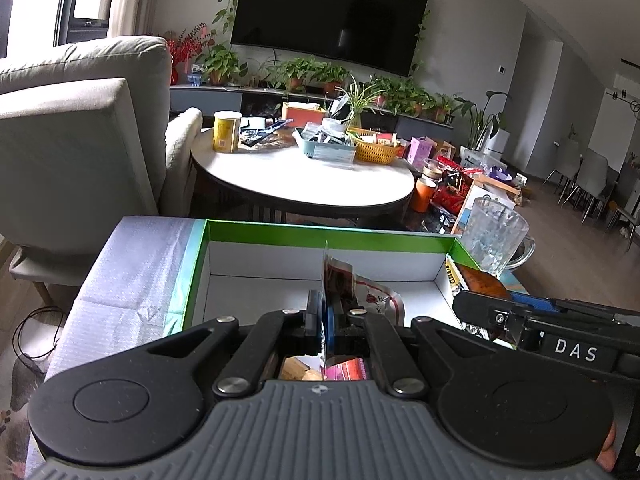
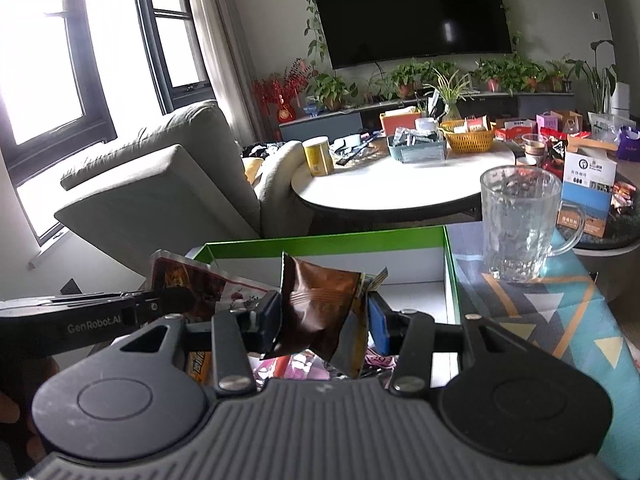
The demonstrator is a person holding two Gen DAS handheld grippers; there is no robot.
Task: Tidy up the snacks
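two grippers over a green box (image 1: 256,232), left gripper (image 1: 326,316) clamping a flat packet (image 1: 340,280), right gripper (image 2: 324,316) gripping a brown packet (image 2: 320,300).

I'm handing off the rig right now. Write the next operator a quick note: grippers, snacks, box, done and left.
Left gripper: shut on a thin red-and-white packet, over the green box.
Right gripper: jaws closed on a brown packet bunched with another wrapper, over the box's near right corner.
Box floor ahead looks bare; more wrappers lie below the jaws.
Done: both packets picked up.
Left: set both in the box, then the rest.
Mind the glass mug right of the box.
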